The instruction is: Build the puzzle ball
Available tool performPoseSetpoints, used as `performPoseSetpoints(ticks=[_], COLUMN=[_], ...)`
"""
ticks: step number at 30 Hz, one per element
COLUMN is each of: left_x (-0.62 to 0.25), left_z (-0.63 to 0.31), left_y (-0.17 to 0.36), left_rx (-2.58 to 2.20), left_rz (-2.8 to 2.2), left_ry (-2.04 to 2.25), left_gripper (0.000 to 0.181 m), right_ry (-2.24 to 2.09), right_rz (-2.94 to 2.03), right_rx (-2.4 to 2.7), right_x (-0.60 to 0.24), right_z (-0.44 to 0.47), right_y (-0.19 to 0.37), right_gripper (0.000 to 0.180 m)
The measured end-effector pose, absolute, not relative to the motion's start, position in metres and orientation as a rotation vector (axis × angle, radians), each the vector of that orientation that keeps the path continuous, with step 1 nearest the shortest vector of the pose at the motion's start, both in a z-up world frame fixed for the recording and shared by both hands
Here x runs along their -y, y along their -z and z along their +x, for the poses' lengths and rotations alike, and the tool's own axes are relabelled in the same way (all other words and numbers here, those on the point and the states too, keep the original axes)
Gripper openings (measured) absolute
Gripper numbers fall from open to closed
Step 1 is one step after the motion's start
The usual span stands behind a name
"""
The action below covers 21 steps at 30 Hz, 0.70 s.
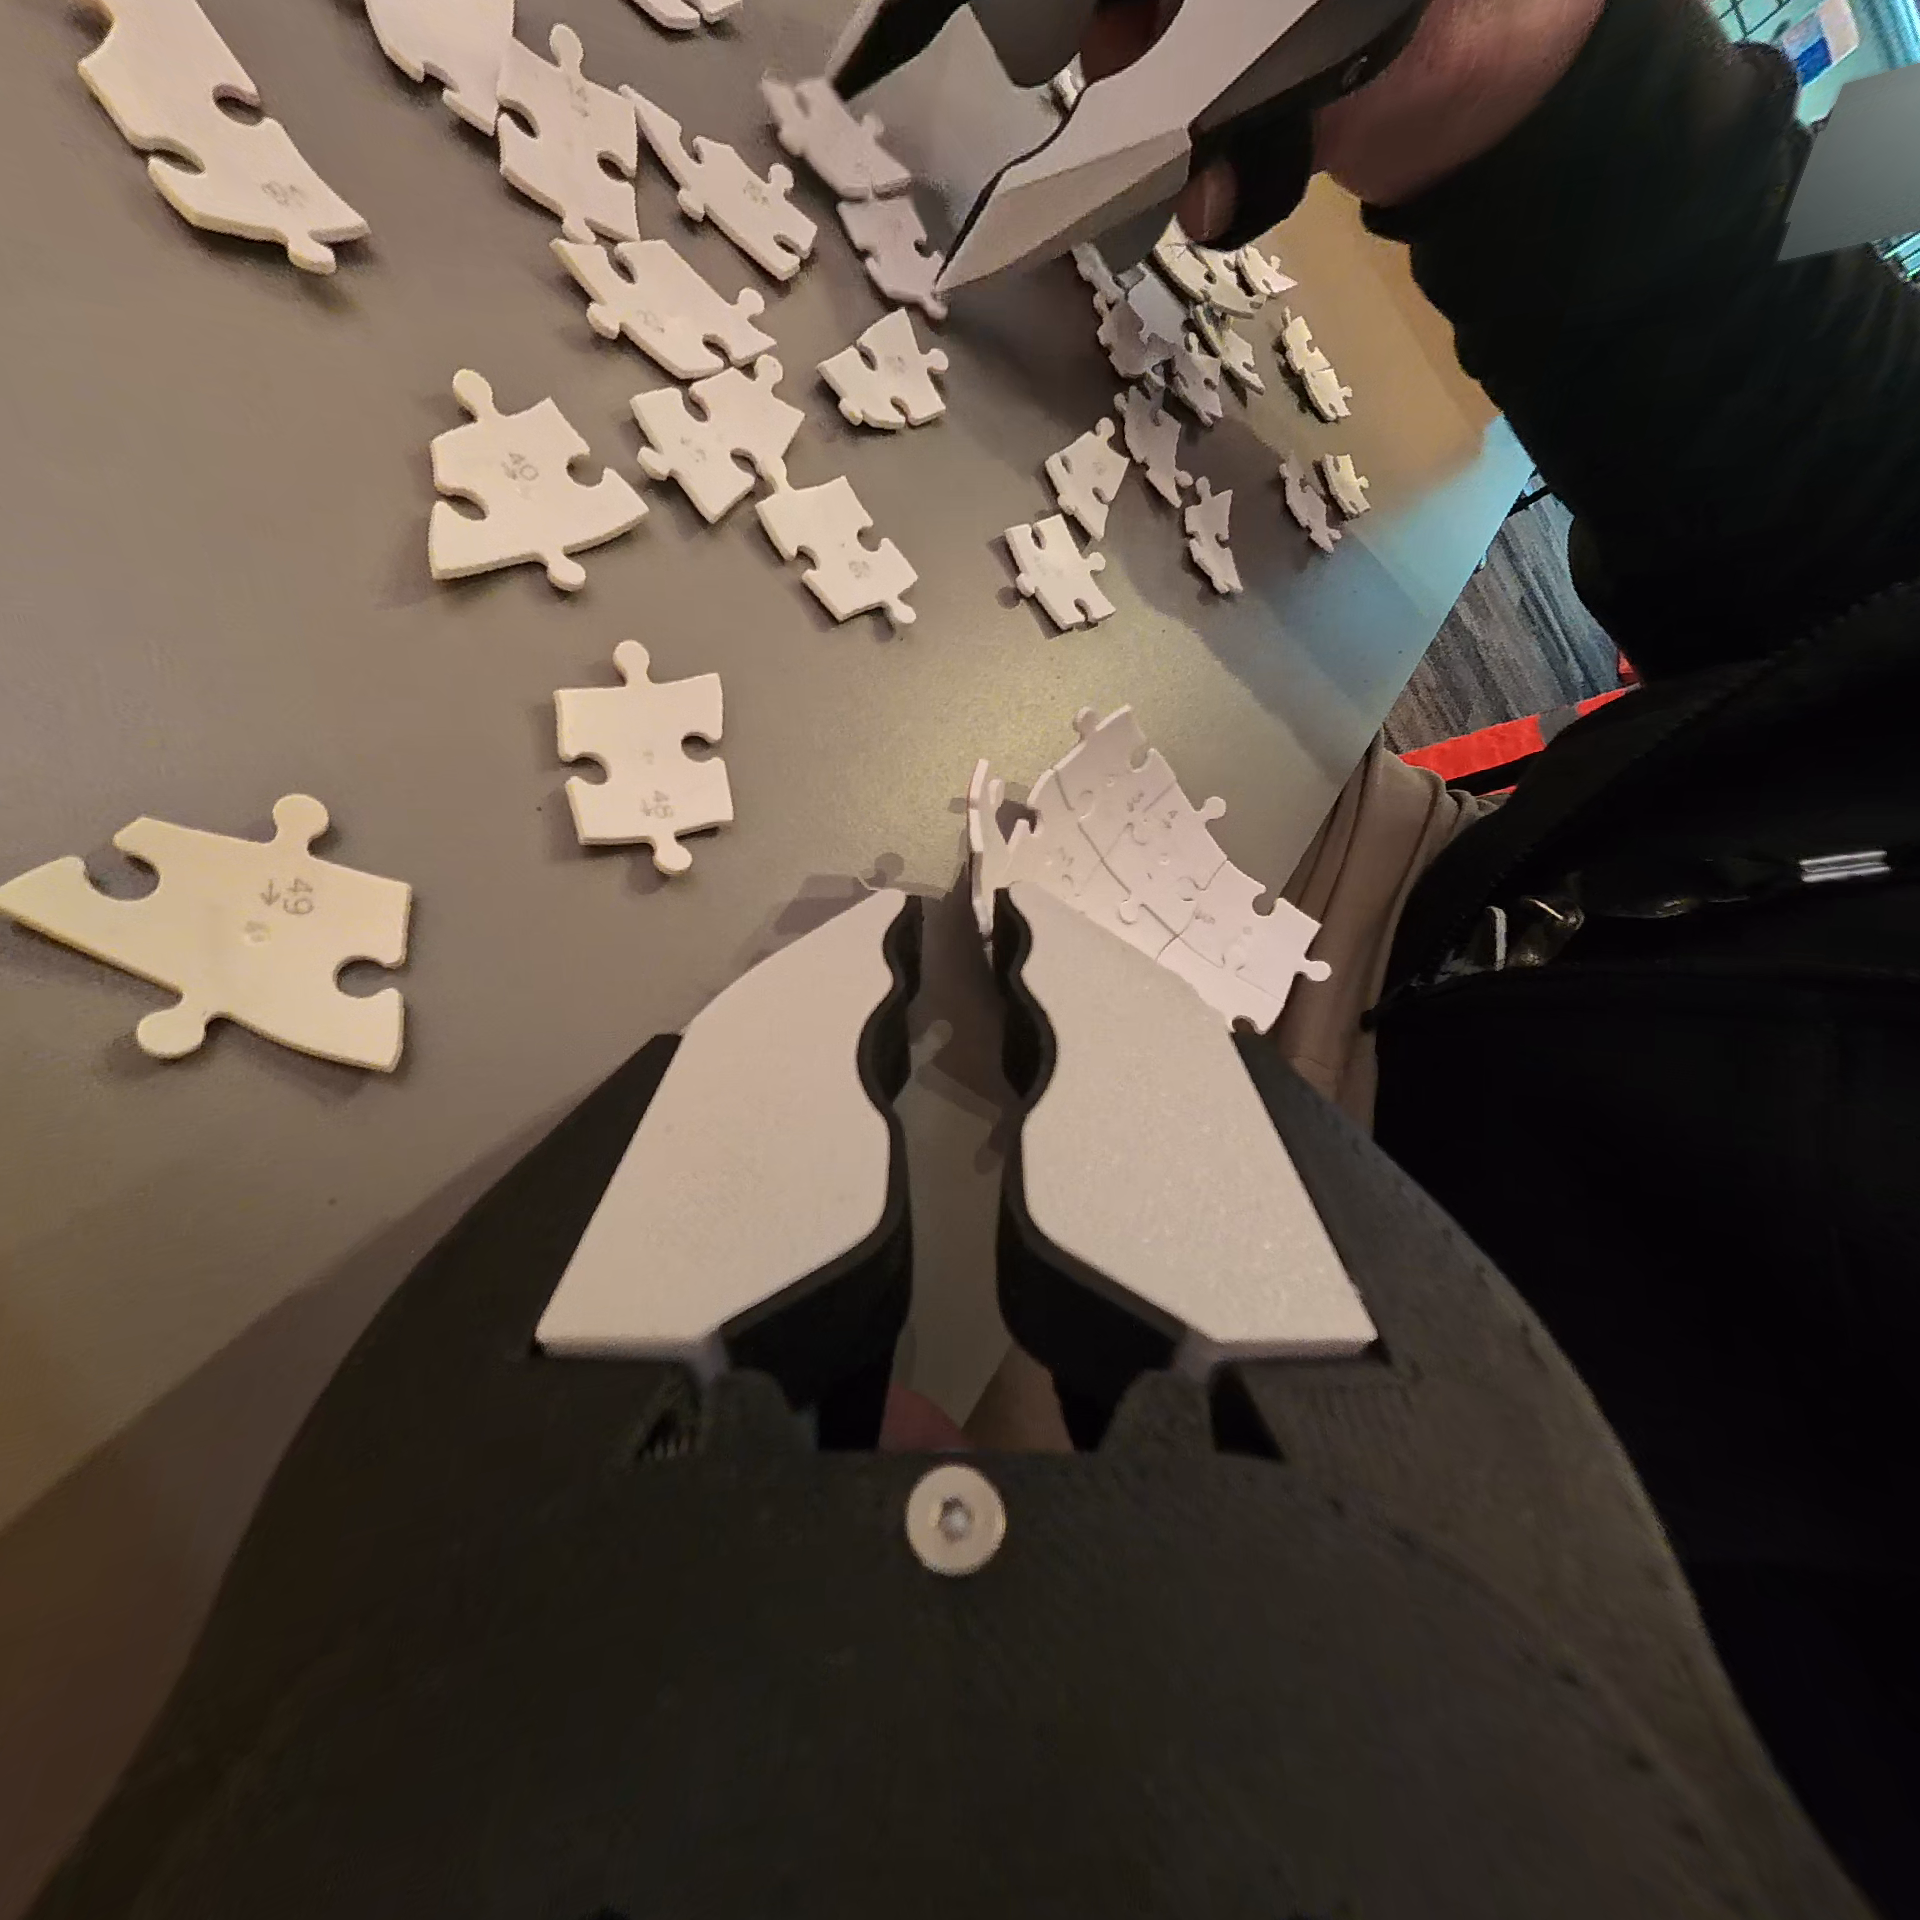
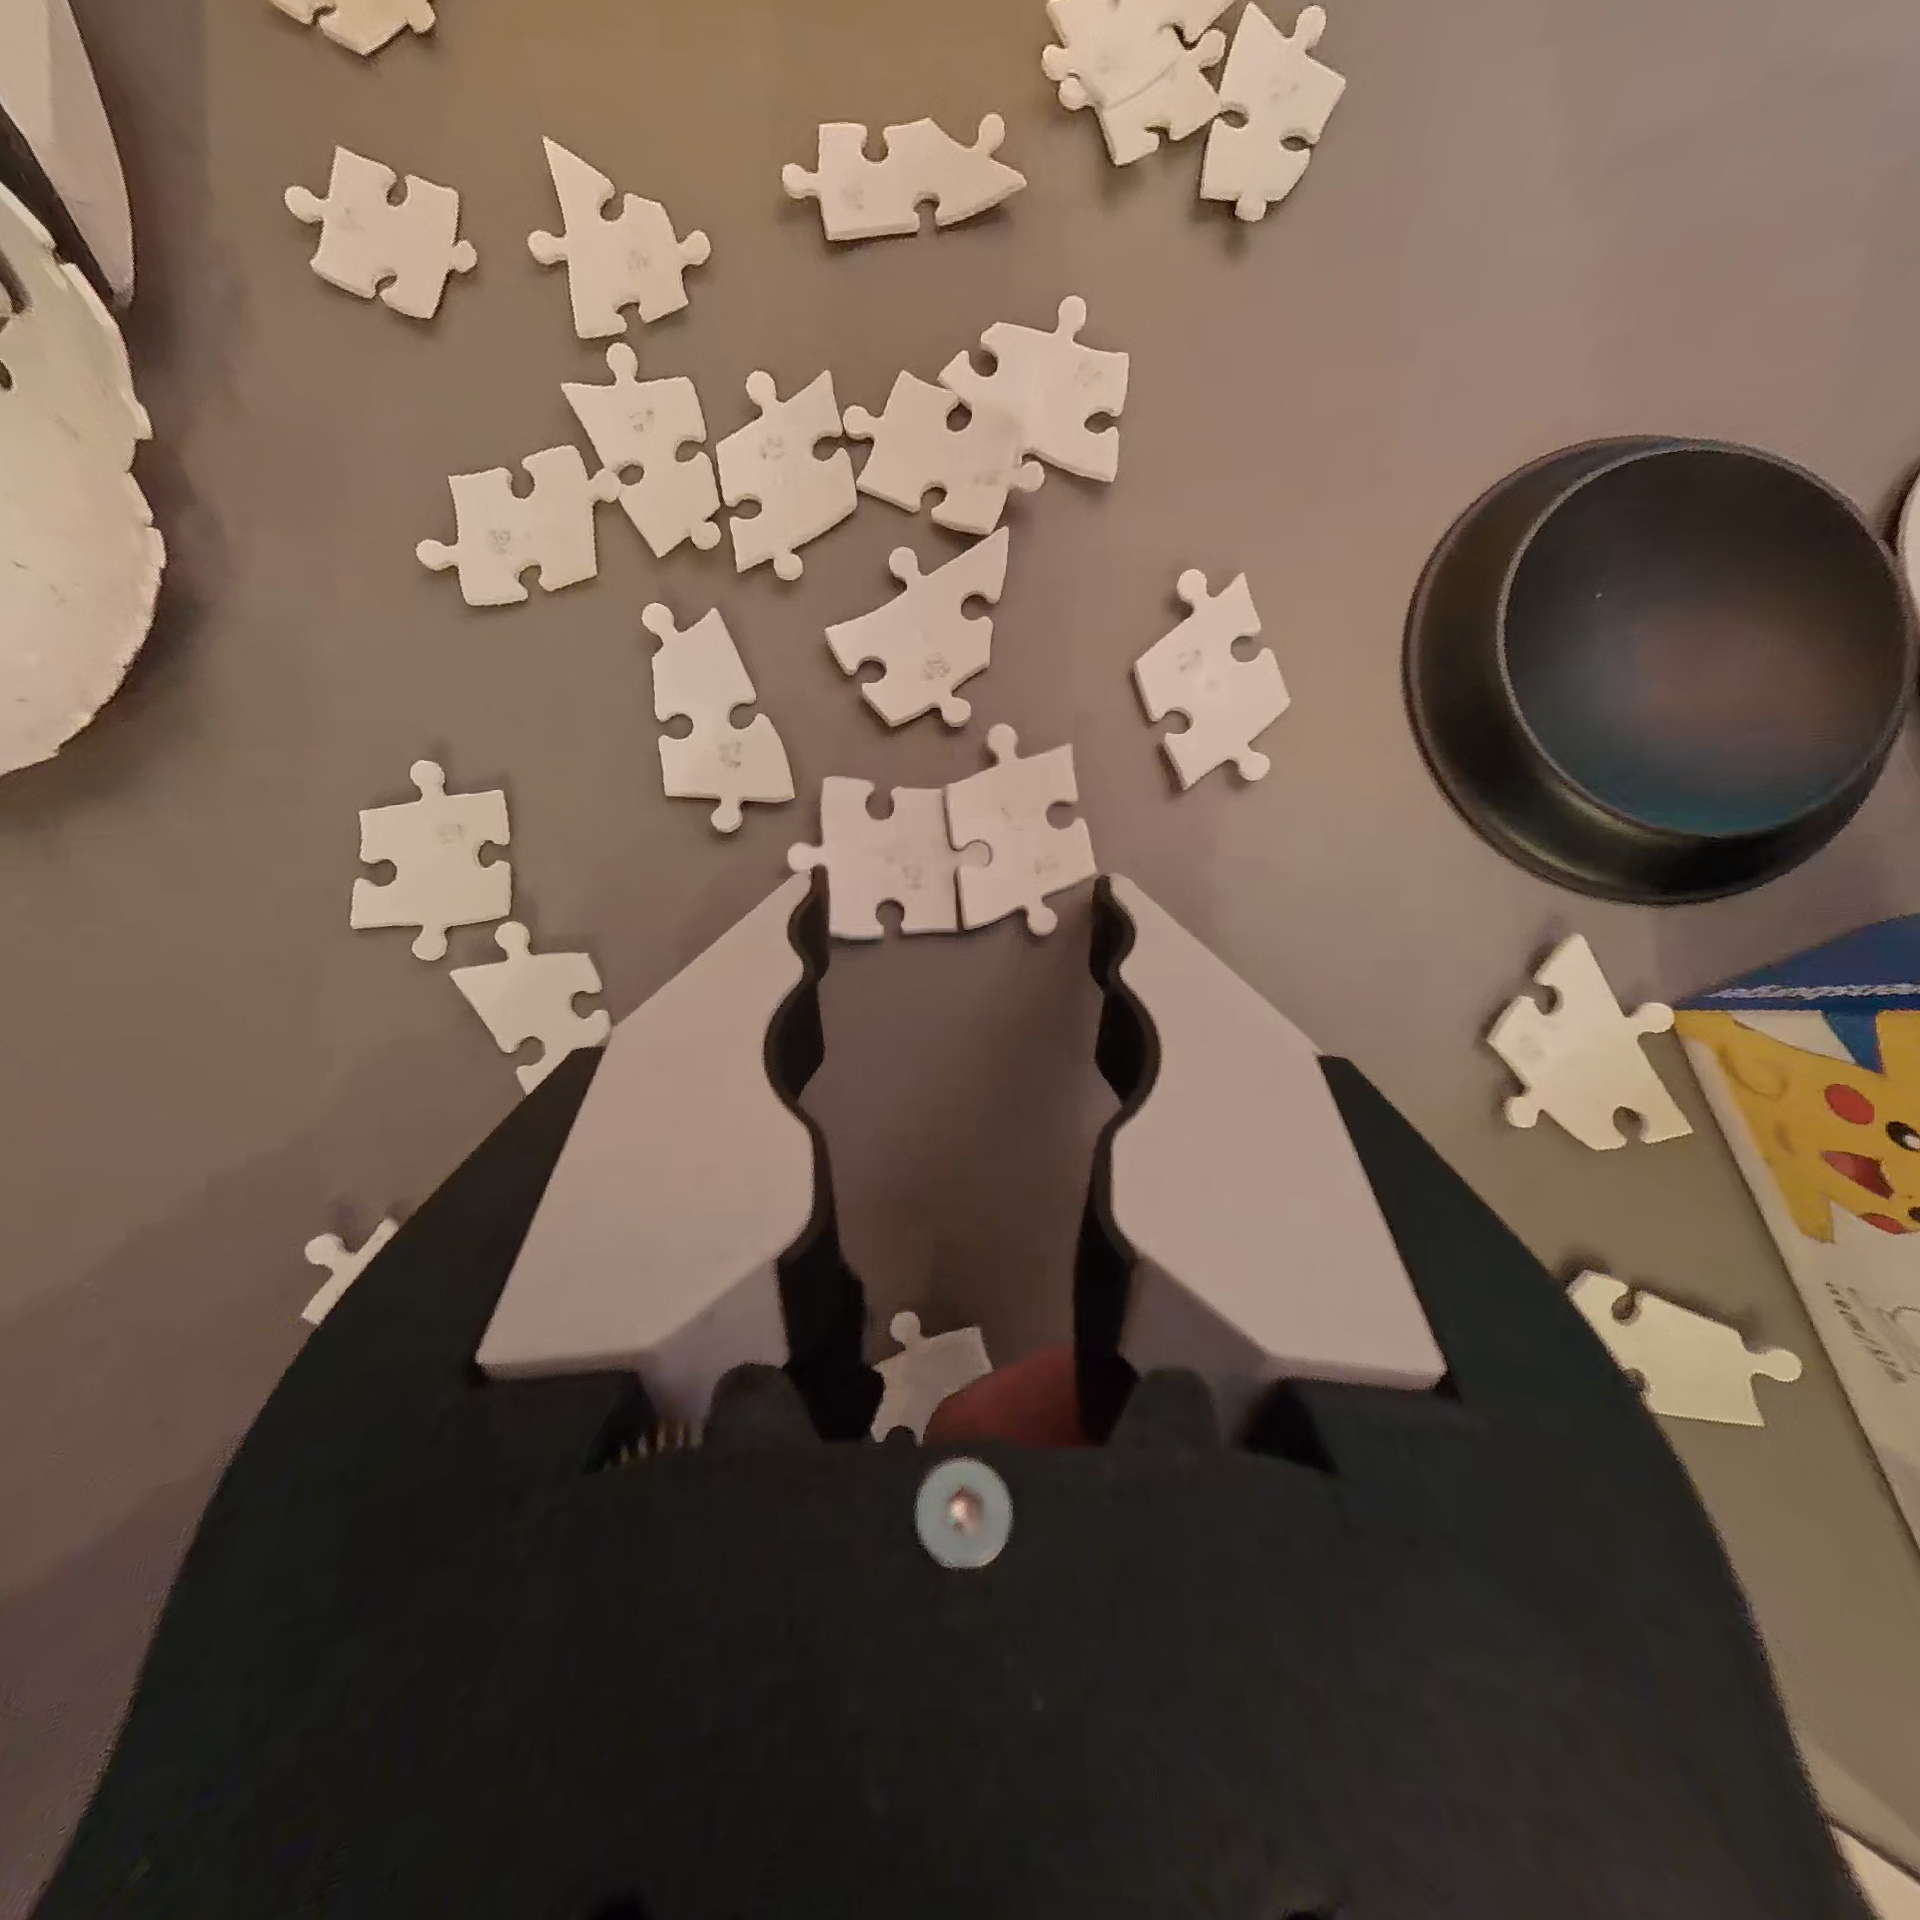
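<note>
left wrist view: my left gripper [image 1: 956,920] is nearly closed, pinching the edge of the curved white ball section [image 1: 1164,873] above the grey table [image 1: 260,623] | right wrist view: my right gripper [image 2: 961,894] is spread wide, holding nothing, over two joined pieces [image 2: 951,857] among loose white pieces [image 2: 717,717]; black bowl [image 2: 1662,665] lies right.

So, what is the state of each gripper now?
Left gripper: shut on the assembled curved section.
Right gripper: open, holding nothing.

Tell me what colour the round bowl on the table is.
Black, a dark glossy bowl; the right wrist view shows it best.
</note>
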<state>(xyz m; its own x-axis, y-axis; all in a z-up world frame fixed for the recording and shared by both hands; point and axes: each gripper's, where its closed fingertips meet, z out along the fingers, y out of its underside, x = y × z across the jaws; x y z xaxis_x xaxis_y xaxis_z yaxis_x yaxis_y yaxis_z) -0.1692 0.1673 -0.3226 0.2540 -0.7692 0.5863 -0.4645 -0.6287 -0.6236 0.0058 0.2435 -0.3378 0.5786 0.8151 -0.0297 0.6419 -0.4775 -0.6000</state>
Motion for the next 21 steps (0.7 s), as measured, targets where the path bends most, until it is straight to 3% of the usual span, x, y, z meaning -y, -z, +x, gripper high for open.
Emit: performPoseSetpoints(ticks=[5,13,21], left_x=[-0.167,-0.167,-0.167], left_z=[-0.169,-0.169,-0.17], left_y=[0.322,0.322,0.323], left_rx=[-1.137,-1.139,-1.138], left_rz=[-2.204,-2.204,-2.207], left_ry=[1.319,1.315,1.314], left_gripper=[0.013,0.014,0.014], right_ry=[-0.41,-0.42,-0.45], right_rz=[-2.294,-2.301,-2.316], right_rx=[1.181,1.179,1.21], right_x=[-0.235,-0.231,-0.217], right_z=[0.005,0.001,-0.006], right_y=[0.34,0.339,0.339], right_gripper=[0.05,0.033,0.028])
